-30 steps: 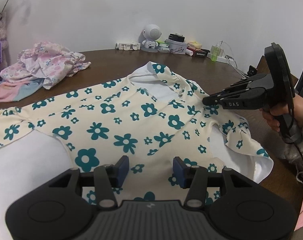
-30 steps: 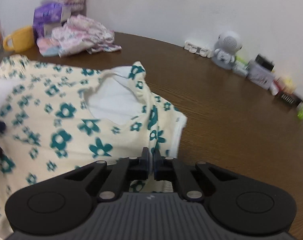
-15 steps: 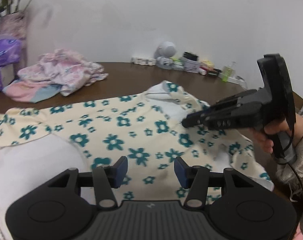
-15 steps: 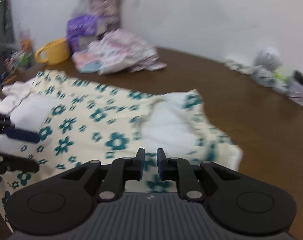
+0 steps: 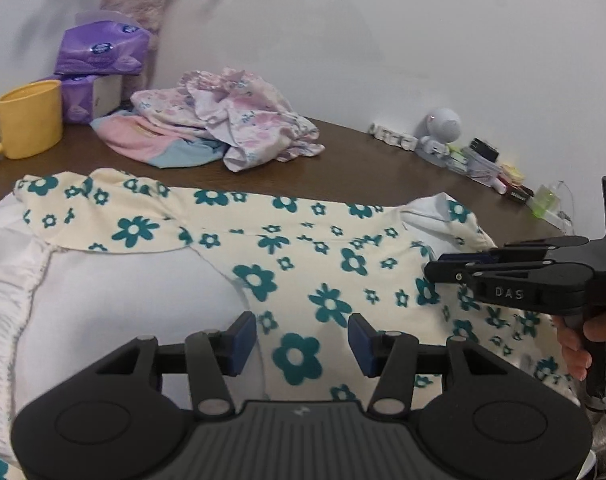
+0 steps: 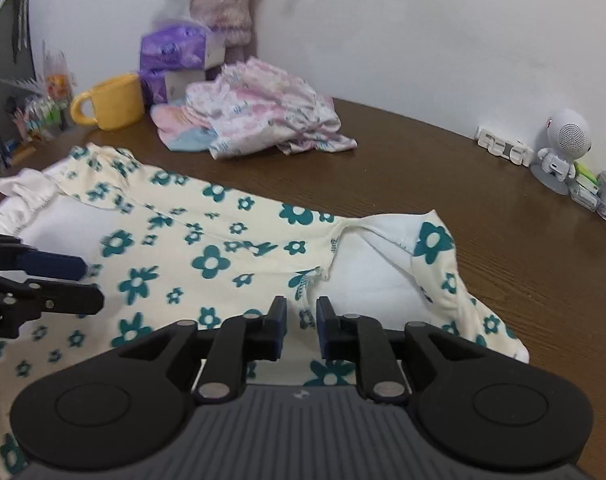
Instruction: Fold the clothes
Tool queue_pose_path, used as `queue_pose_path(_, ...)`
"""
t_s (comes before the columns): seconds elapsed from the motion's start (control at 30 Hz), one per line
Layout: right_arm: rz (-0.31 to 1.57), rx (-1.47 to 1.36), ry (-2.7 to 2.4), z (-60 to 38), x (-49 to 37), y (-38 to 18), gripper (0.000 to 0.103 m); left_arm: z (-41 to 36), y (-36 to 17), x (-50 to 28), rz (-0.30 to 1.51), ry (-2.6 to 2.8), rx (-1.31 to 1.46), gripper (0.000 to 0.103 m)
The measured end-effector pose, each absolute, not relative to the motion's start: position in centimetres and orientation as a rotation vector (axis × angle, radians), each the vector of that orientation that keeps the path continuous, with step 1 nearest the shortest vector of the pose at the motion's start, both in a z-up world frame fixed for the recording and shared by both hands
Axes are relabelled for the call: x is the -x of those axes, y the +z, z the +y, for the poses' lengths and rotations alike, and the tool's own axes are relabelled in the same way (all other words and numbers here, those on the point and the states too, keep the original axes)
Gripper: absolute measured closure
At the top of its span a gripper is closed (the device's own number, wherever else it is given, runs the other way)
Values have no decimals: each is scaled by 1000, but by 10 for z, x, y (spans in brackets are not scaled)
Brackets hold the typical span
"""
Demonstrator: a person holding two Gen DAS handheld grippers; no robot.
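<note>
- My right gripper [image 6: 299,322], clamped a second ago, is opening its jaws above the floral garment [image 6: 223,256], nothing pinched between them.
- My left gripper [image 5: 302,338] hangs half open over the same cloth, gripping nothing.
- Both views have swung leftward: a yellow mug [image 5: 31,120] and the pink clothes pile [image 5: 231,120] now lie ahead.

Right gripper [image 6: 299,330] jaws opening, released floral garment [image 6: 223,248], swung leftward
</note>
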State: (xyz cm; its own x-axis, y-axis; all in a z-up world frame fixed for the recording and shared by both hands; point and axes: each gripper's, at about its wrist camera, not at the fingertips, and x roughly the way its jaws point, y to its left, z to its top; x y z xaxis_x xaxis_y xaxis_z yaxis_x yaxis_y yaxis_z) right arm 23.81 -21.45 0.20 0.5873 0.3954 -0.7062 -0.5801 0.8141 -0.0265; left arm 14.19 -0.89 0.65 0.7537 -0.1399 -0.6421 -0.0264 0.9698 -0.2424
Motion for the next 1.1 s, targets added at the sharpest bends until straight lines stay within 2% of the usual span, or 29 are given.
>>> queue_pose_path(0.2,763,238,521,-224,-250,-4,93,-13,5,-141,695,-43,228,52)
queue_pose_path(0.33,750,174,561,-237,-238,5,91,-15,4,-139,681,-30,224,52)
queue_pose_path(0.4,729,184,587,-239,-223,11,90,-17,4,-138,676,-30,220,48)
queue_pose_path(0.47,717,223,590,-240,-207,13,85,-19,3,-138,671,-30,214,46)
queue_pose_path(0.67,767,250,553,-252,-188,1,85,-23,2,-136,658,-22,189,44)
queue_pose_path(0.8,758,222,501,-266,-184,-2,85,-26,1,-136,654,-23,178,40)
queue_pose_path(1.1,738,224,541,-271,-143,2,85,-23,1,-135,646,-3,181,39)
